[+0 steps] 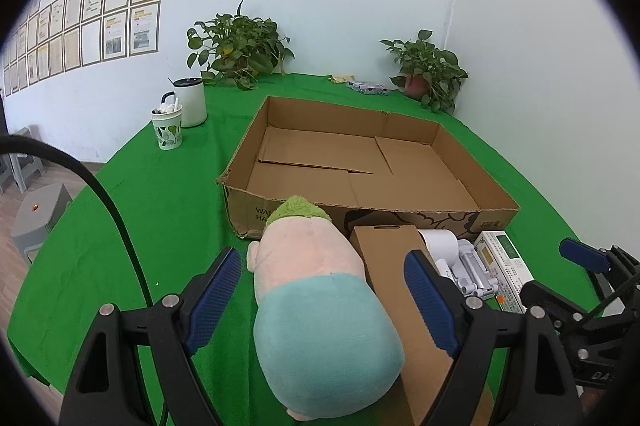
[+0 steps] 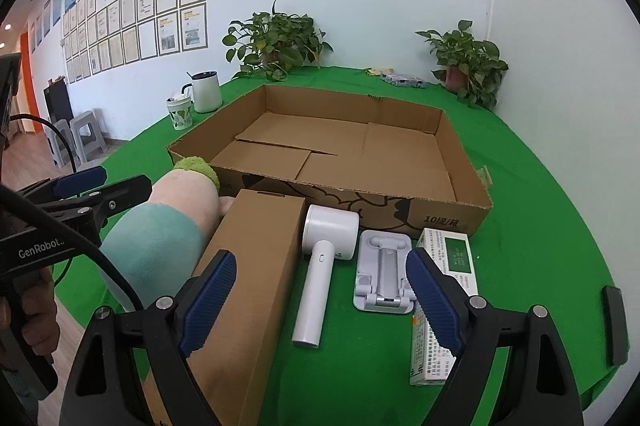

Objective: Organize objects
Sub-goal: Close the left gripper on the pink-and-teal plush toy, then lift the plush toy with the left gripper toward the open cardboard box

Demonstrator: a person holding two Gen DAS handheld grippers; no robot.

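Note:
A large open cardboard tray point(image 1: 420, 215) point(image 2: 440, 218) sits on the green table. In front of it lie a plush doll point(image 1: 320, 306) point(image 2: 160, 242) with pink body, teal bottom and green top, a long brown box point(image 1: 400, 266) point(image 2: 256, 266), a white handheld device point(image 2: 324, 258), a white phone stand point(image 2: 384, 266) and a white-and-green carton point(image 2: 452, 266). My left gripper point(image 1: 324, 298) is open with its fingers on either side of the doll. My right gripper point(image 2: 320, 300) is open above the white device, empty.
A white kettle point(image 1: 190, 102) and a paper cup point(image 1: 167, 128) stand at the back left. Two potted plants point(image 1: 236, 46) point(image 1: 428, 70) and small packets point(image 1: 366, 86) are at the back. Stools point(image 2: 84, 138) stand on the floor to the left.

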